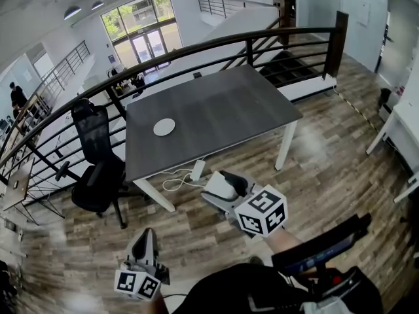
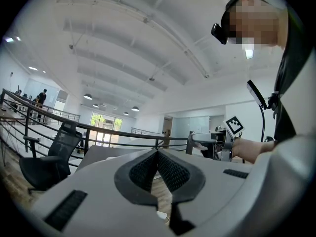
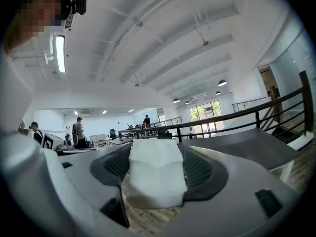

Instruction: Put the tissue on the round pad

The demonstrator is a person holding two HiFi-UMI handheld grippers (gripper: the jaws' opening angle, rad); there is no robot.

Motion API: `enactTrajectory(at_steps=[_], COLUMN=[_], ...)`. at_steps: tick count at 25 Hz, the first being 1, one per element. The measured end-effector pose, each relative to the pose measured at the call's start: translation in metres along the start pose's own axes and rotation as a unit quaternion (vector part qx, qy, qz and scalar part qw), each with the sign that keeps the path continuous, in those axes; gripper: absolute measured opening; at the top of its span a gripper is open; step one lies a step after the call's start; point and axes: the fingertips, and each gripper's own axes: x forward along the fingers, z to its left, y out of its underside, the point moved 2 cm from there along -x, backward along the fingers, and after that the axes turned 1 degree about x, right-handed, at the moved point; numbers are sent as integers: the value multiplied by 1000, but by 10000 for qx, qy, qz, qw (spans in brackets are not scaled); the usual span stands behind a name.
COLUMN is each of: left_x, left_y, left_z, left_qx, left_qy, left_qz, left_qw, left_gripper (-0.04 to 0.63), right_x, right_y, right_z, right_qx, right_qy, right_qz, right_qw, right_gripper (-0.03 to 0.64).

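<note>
A white round pad [image 1: 163, 127] lies on the left part of the dark grey table [image 1: 222, 110], which stands a good way ahead of me. My right gripper [image 1: 219, 183] hovers over the wooden floor in front of the table's near edge, shut on a white folded tissue [image 1: 222, 188]. In the right gripper view the tissue [image 3: 155, 177] fills the space between the two black pads [image 3: 200, 172]. My left gripper [image 1: 147, 235] hangs low at the bottom left, away from the table. Its pads [image 2: 170, 169] meet with nothing between them.
A black office chair [image 1: 97, 169] stands at the table's left corner. A dark railing [image 1: 196, 48] runs behind the table. A white power adapter and cable [image 1: 195, 171] lie on the floor under the near edge. Another white table [image 1: 400, 120] stands at the right.
</note>
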Motion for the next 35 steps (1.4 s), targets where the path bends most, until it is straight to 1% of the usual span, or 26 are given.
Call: enactTrajectory(at_steps=[8, 12, 21, 26, 32, 35], left_x=[-13, -19, -42, -50, -56, -51], left_y=[2, 3, 8, 8, 5, 2], left_z=[24, 37, 65, 74, 83, 79], left_qx=[-60, -147, -206, -100, -98, -85], left_qy=[43, 109, 421, 641, 638, 530], left_qz=[-73, -128, -93, -80, -112, -77], left_qw=[9999, 9998, 9989, 9979, 9979, 9985], left_gripper=[3, 3, 3, 3, 3, 3], right_x=[10, 12, 22, 25, 37, 41], right_y=[3, 4, 14, 18, 17, 11], right_z=[13, 23, 57, 75, 79, 71], right_qx=[10, -4, 0, 24, 11, -1], right_qy=[238, 358, 597, 717, 687, 555], right_qz=[-66, -12, -55, -68, -70, -76], right_qw=[9997, 9994, 9982, 9974, 9976, 9984], right_gripper=[330, 330, 330, 330, 330, 330])
